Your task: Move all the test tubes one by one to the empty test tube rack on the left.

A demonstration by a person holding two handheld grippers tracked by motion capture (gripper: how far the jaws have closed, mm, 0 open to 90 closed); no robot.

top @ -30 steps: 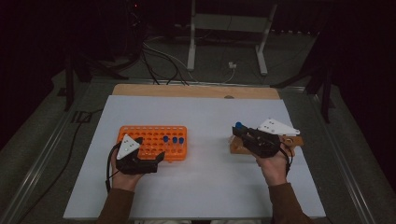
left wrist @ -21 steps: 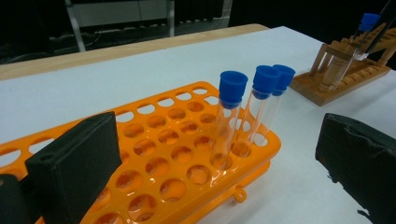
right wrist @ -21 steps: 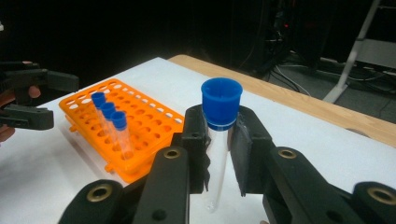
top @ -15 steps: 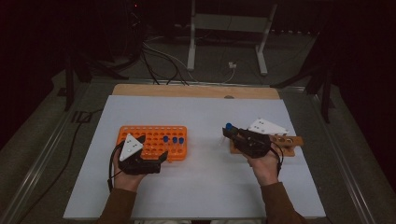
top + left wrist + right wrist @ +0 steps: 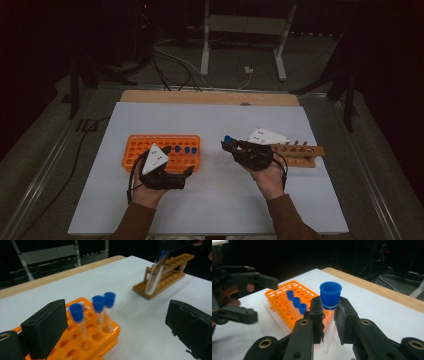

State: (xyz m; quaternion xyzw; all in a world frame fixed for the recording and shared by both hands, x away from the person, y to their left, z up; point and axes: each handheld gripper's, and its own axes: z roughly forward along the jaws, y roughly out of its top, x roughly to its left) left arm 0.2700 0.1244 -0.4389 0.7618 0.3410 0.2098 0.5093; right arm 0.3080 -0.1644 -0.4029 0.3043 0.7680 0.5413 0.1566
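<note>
My right gripper (image 5: 231, 145), jaws clamped on the blue-capped clear plastic tube (image 5: 329, 307), has carried it from the wooden rack (image 5: 300, 155) to frame centre, nearing the orange rack (image 5: 134, 150); left gripper (image 5: 187, 172) jaws apart, empty.

Bare table (image 5: 215, 195) btwn orange rack (image 5: 135, 145) & wooden rack (image 5: 300, 156); passage open.

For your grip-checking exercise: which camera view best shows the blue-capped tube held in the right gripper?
The right gripper view: the blue-capped tube stands close and sharp between the right gripper pads. The left gripper view shows it distant and blurred near the wooden rack; the high view shows little beyond its cap.
</note>
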